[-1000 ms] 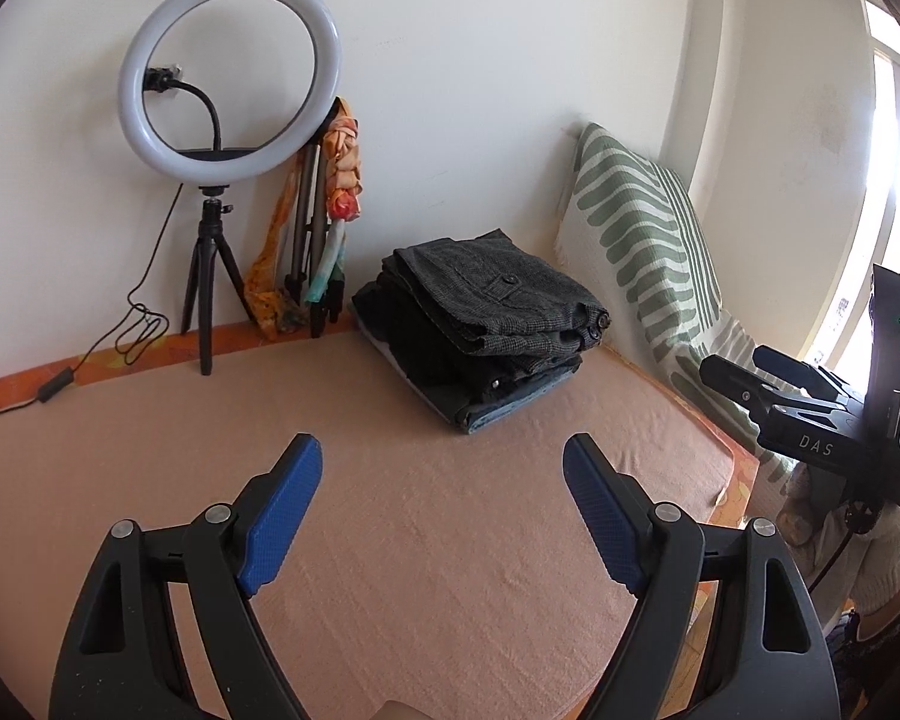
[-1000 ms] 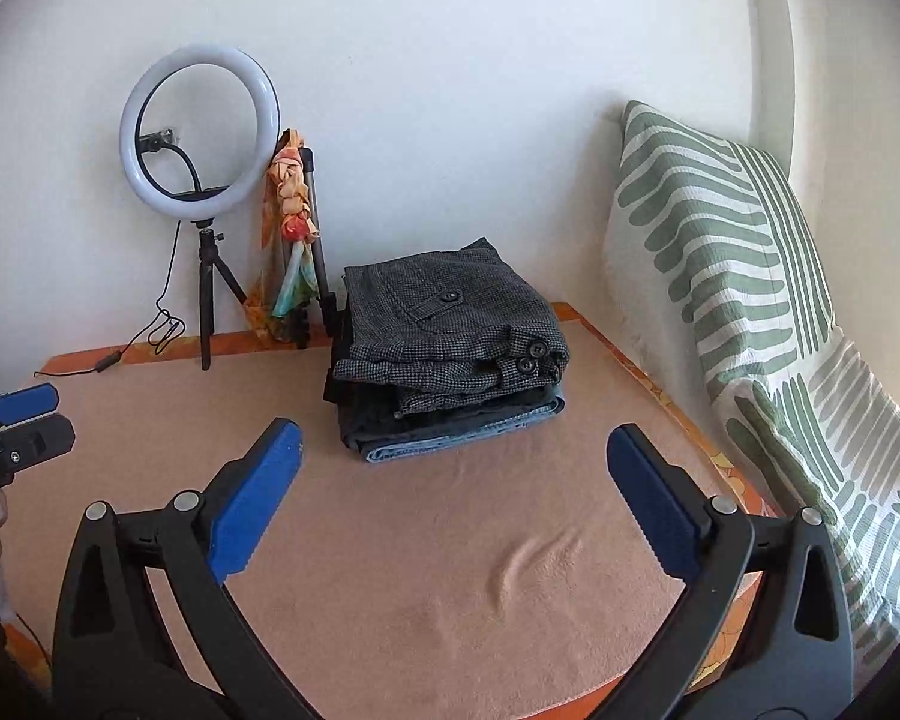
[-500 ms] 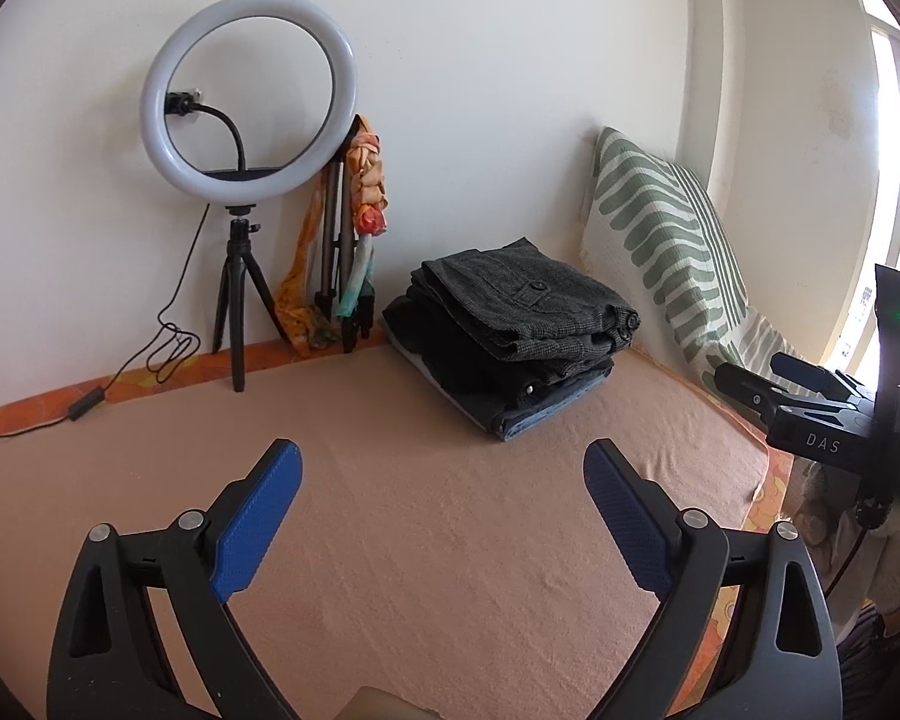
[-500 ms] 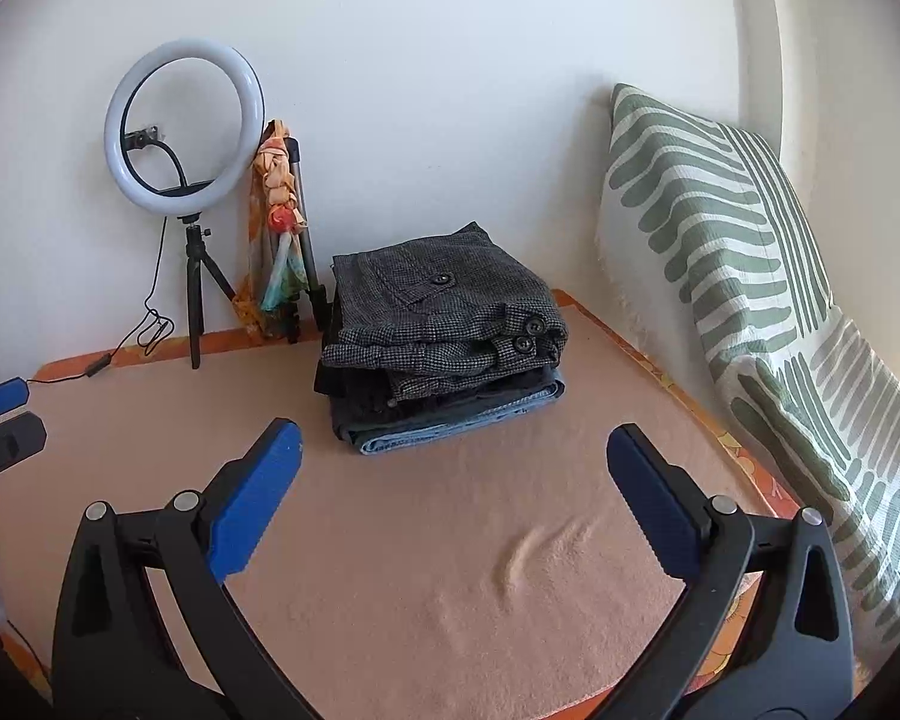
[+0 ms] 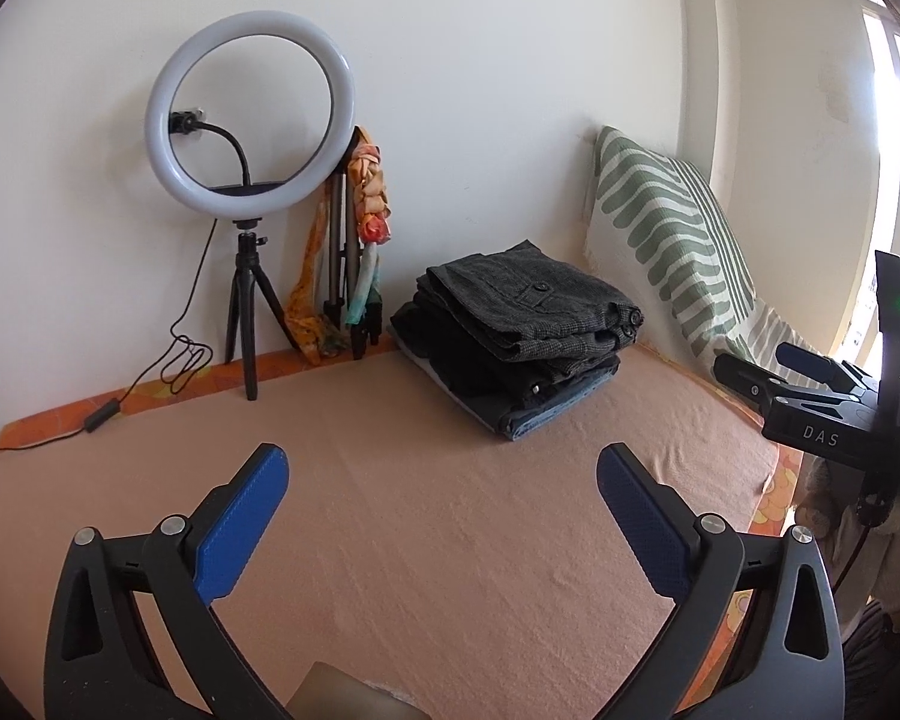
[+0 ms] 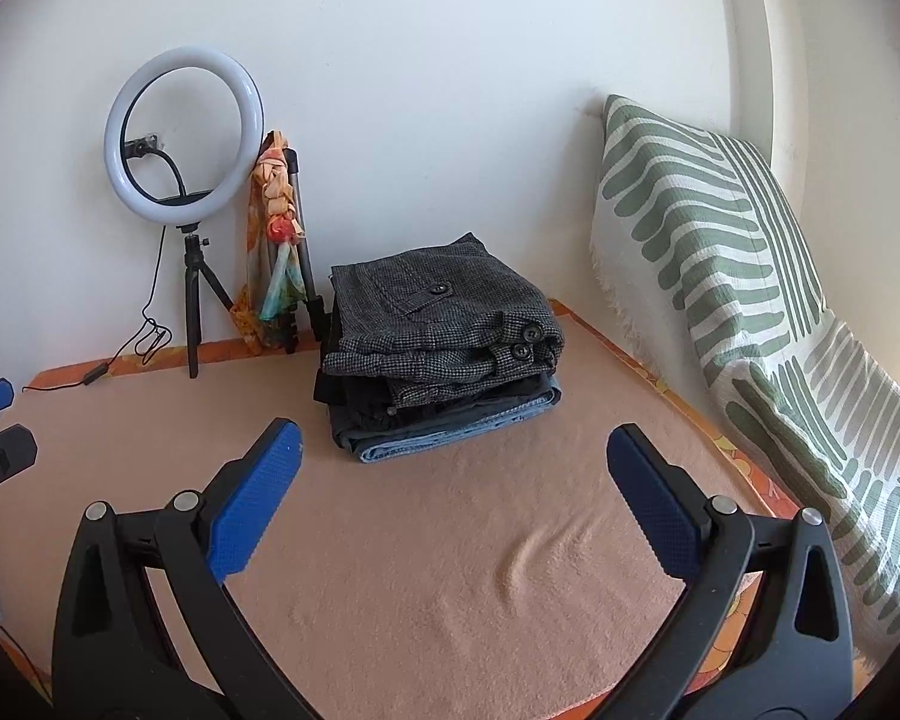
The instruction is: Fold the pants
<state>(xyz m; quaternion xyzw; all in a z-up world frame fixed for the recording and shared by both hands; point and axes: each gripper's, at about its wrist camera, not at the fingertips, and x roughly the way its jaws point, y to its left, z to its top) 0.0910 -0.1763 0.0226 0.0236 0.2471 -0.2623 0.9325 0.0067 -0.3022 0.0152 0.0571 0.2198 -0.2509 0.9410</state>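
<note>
At the far end of the bed, near the wall: a finished stack of pants, with both hand-held grippers spread and holding nothing.

The folded pants (image 6: 441,348) lie in a neat stack on the peach blanket (image 6: 450,570), a grey tweed pair on top, dark ones under it, blue denim at the bottom. Over the last second both cameras have drawn back and lifted a little, so the pile sits further off and the ring light (image 5: 251,114) shows lower on the wall. The left hand-held gripper (image 5: 441,483) and right hand-held gripper (image 6: 453,474) hover well apart from the stack, so I judge this fold done. The scarf-hung tripod (image 6: 282,240) stands just beside the pile and the striped pillow (image 6: 720,276) leans to its right. Nothing blocks the bare blanket in front.
</note>
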